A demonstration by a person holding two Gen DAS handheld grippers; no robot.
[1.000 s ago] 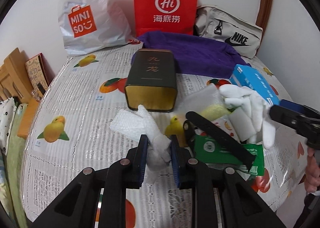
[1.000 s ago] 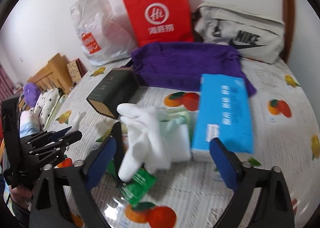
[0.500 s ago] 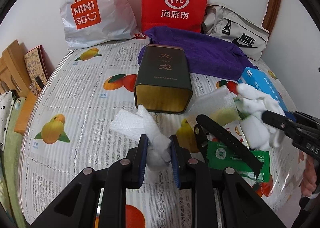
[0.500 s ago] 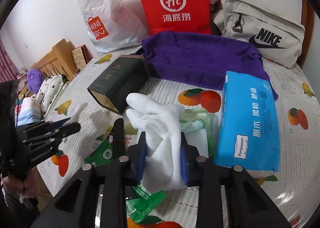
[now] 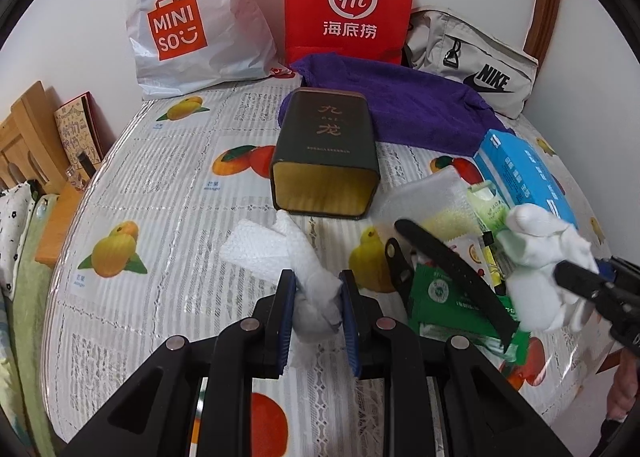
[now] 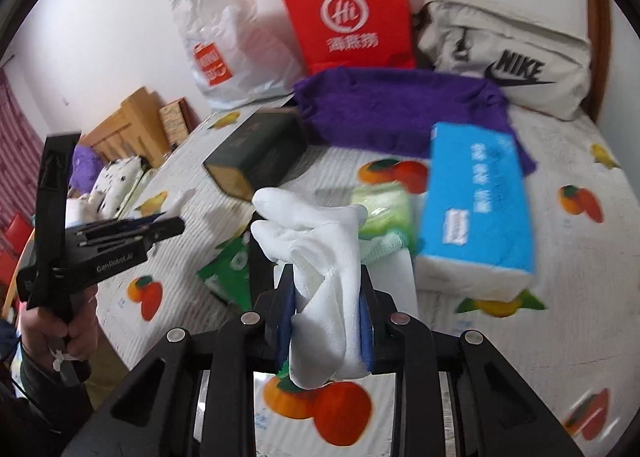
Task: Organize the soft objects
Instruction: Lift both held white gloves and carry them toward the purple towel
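My left gripper (image 5: 319,285) is shut on a crumpled white foam sheet (image 5: 280,253) and holds it above the fruit-print tablecloth (image 5: 160,185), in front of a dark green tin (image 5: 325,157) that lies on its side with its open mouth toward me. My right gripper (image 6: 326,289) is shut on white socks (image 6: 316,253) and holds them lifted; they also show at the right of the left wrist view (image 5: 544,269). The left gripper appears at the left of the right wrist view (image 6: 168,227).
A purple towel (image 6: 400,113), blue tissue pack (image 6: 476,201), green wipes pack (image 6: 384,209), green sachet (image 5: 452,297) and black strap (image 5: 448,261) lie on the table. Miniso bag (image 5: 188,25), red paper bag (image 5: 348,1) and Nike bag (image 5: 476,65) stand at the back wall.
My right gripper closed on the white socks and lifted them off the pile. My left gripper kept its hold on the foam sheet and moved a little toward the tin.
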